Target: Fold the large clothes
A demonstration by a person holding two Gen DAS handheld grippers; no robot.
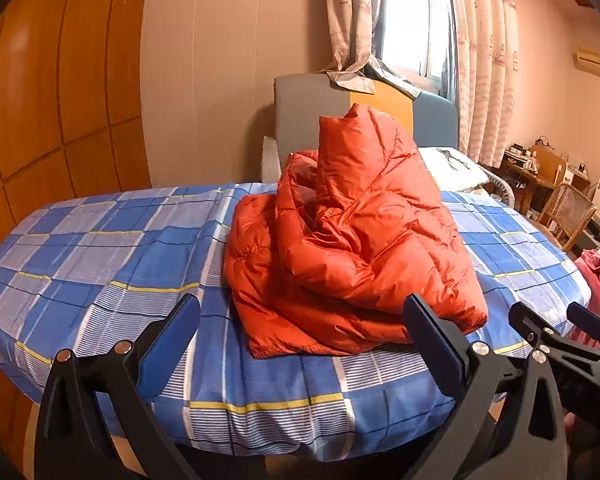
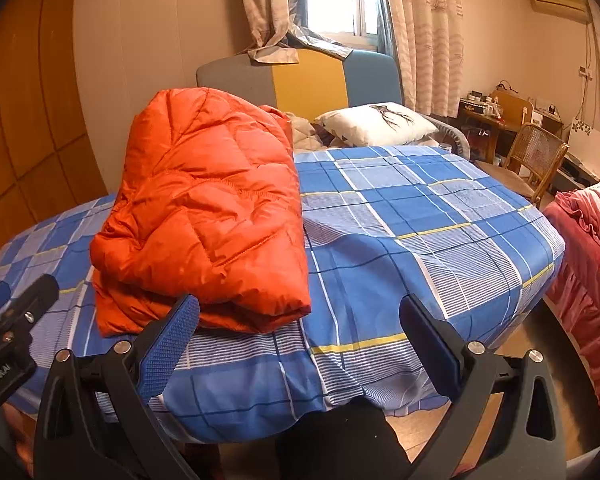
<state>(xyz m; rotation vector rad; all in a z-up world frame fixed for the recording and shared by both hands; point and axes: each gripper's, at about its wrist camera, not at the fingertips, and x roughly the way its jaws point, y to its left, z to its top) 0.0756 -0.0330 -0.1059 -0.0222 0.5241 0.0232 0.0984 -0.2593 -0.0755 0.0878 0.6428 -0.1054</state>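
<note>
Working from left to right, we count one wooden panelled wall (image 1: pixel 52 92), then one table under a blue plaid cloth (image 1: pixel 100 248), and on it one orange puffer jacket (image 1: pixel 352 240), the only garment on the cloth. It sits as a bunched heap toward the near edge, one part standing up in a peak and the lower folds lying on the cloth. Our left gripper (image 1: pixel 300 344) hangs at the near edge with its two fingers spread wide and nothing between them; the right-hand finger overlaps the jacket's near hem in the picture, though we cannot tell whether it touches. Our right gripper (image 2: pixel 298 344) is likewise spread wide and empty, its left finger (image 2: pixel 168 344) in front of the jacket's near corner and its right finger over bare cloth. Behind the table we see one headboard (image 2: pixel 312 80) in three colours, one white pillow (image 2: pixel 376 122) and two curtains (image 2: pixel 424 32) framing one window. Farther right stand one cane-backed chair (image 2: pixel 536 156) and one desk (image 2: pixel 488 120) with small items too blurred to count. At the far right lies one red ruffled cover (image 2: pixel 588 264).
</note>
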